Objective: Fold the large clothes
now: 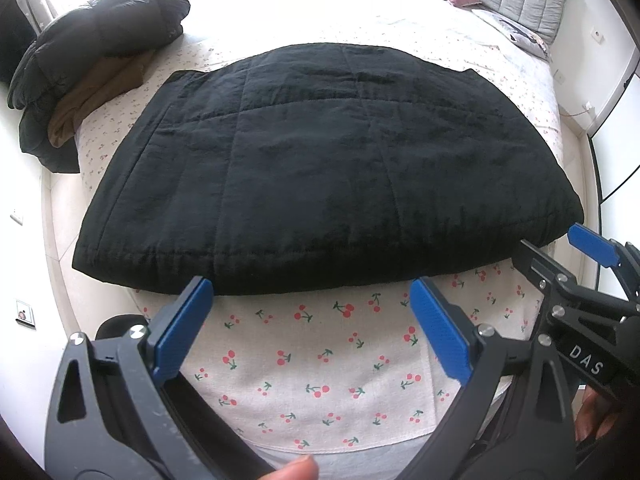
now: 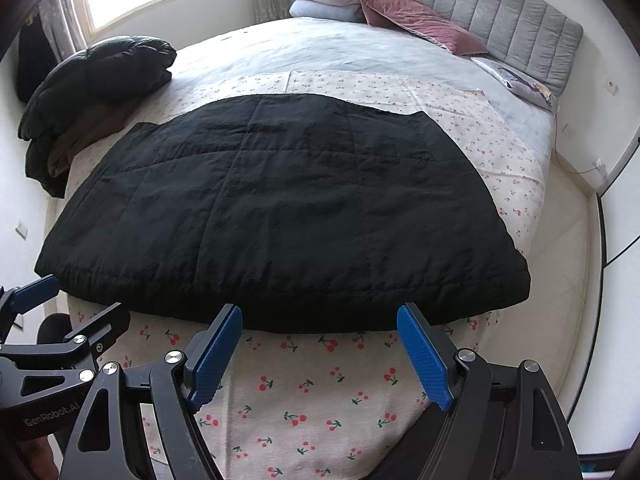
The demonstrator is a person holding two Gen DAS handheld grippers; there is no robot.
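A large black quilted garment (image 1: pixel 312 168) lies folded flat in a broad rectangle on the cherry-print bed sheet (image 1: pixel 312 364); it also shows in the right wrist view (image 2: pixel 272 216). My left gripper (image 1: pixel 310 292) is open and empty, its blue fingertips just short of the garment's near edge. My right gripper (image 2: pixel 320 318) is open and empty too, at the same near edge further right. The right gripper shows at the right edge of the left wrist view (image 1: pixel 560 248). The left gripper shows at the left edge of the right wrist view (image 2: pixel 76 300).
A black puffer jacket (image 1: pixel 100 40) over a brown garment (image 1: pixel 92 100) sits at the bed's far left. Pink pillows (image 2: pixel 416 20), folded blankets (image 2: pixel 324 0) and a grey headboard (image 2: pixel 500 16) lie at the far end. The bed's right edge drops to the floor (image 2: pixel 568 280).
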